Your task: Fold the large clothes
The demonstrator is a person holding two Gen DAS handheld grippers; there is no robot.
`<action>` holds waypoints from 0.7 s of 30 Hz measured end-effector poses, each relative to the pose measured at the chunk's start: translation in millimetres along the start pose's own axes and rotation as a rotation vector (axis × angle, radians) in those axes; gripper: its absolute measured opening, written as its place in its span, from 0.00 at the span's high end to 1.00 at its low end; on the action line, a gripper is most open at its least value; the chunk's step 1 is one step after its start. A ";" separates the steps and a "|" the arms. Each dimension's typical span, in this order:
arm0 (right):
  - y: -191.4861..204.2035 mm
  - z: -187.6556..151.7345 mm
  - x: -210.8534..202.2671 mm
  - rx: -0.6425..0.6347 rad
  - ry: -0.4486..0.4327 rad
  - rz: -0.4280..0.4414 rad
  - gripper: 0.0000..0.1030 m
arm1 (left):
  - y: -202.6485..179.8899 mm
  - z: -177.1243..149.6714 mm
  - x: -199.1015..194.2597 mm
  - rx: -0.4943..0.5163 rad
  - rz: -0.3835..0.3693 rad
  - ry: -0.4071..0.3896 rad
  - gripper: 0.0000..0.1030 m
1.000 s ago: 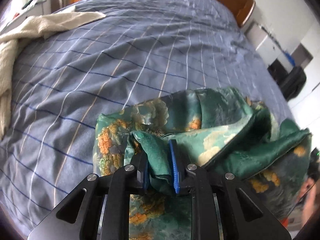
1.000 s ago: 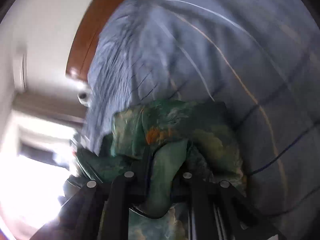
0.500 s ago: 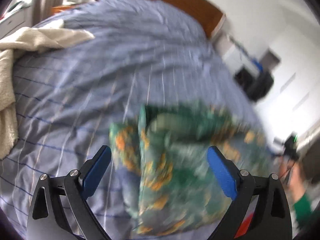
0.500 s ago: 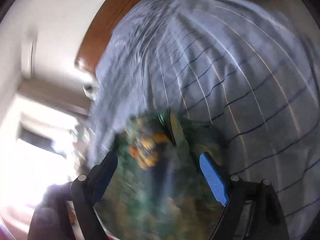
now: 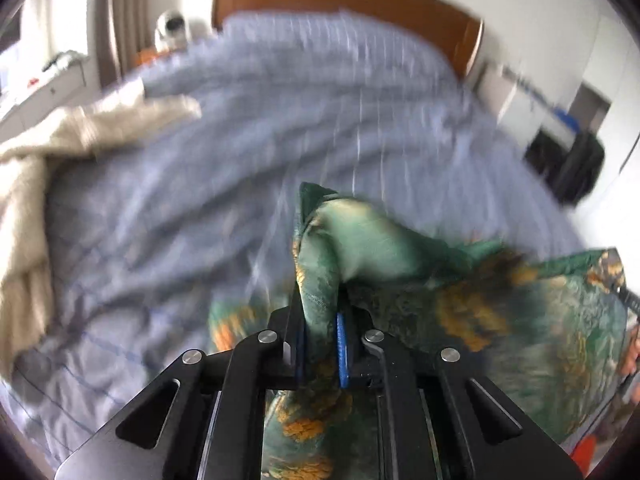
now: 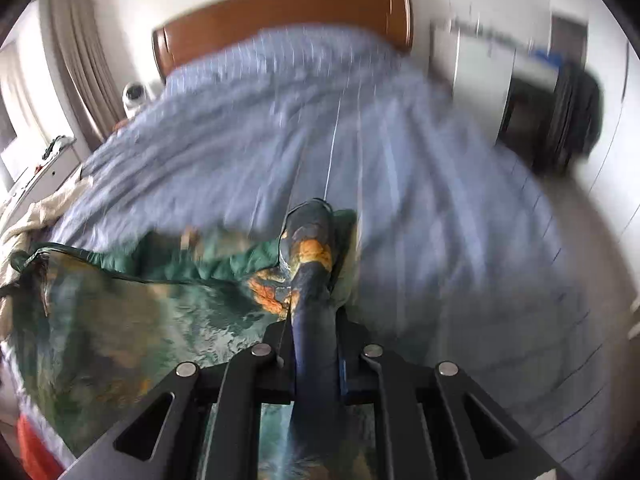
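Note:
A green satin garment with orange flowers (image 5: 500, 312) hangs stretched above the blue striped bed cover (image 5: 240, 160). My left gripper (image 5: 320, 344) is shut on a bunched edge of the garment, which sticks up between the blue pads. In the right wrist view the garment (image 6: 120, 320) spreads to the left. My right gripper (image 6: 316, 356) is shut on another bunched edge. Both views are blurred by motion.
A cream knitted garment (image 5: 36, 184) lies on the bed's left side. A wooden headboard (image 6: 280, 12) stands at the far end. A white cabinet (image 6: 484, 76) and a dark bag (image 6: 576, 116) stand right of the bed. A bedside table with a white device (image 5: 172, 28) stands far left.
Both grippers were shut on the garment, opened wide half a second ago, and are now shut on new edges. The garment is lifted and spread between them.

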State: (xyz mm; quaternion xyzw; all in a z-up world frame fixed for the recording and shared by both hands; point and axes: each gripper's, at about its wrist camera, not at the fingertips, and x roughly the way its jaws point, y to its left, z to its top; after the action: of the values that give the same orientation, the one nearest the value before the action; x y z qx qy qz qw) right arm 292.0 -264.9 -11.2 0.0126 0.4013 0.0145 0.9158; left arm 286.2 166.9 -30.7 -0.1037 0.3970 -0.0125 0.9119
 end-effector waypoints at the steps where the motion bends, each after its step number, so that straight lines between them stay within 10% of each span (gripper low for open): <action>1: -3.5 11.0 -8.4 0.003 -0.046 -0.010 0.87 | -1.4 5.0 -4.4 0.002 -0.003 -0.031 0.90; 5: -9.7 28.4 6.6 0.031 -0.078 -0.053 0.87 | -12.1 8.6 24.1 0.054 0.113 -0.082 0.90; 9: -12.1 1.3 65.7 0.045 0.031 -0.096 0.87 | 10.1 -40.5 98.1 0.046 0.192 0.064 0.87; 21: -23.6 -55.0 129.5 0.130 0.088 -0.032 0.83 | 18.4 -72.0 115.7 0.006 0.162 0.018 0.80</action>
State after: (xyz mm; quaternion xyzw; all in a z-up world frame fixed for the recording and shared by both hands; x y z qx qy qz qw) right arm 339.7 -283.1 -144.4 0.0652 0.4411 -0.0259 0.8947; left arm 312.0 159.9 -165.5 -0.0682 0.4122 0.0591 0.9066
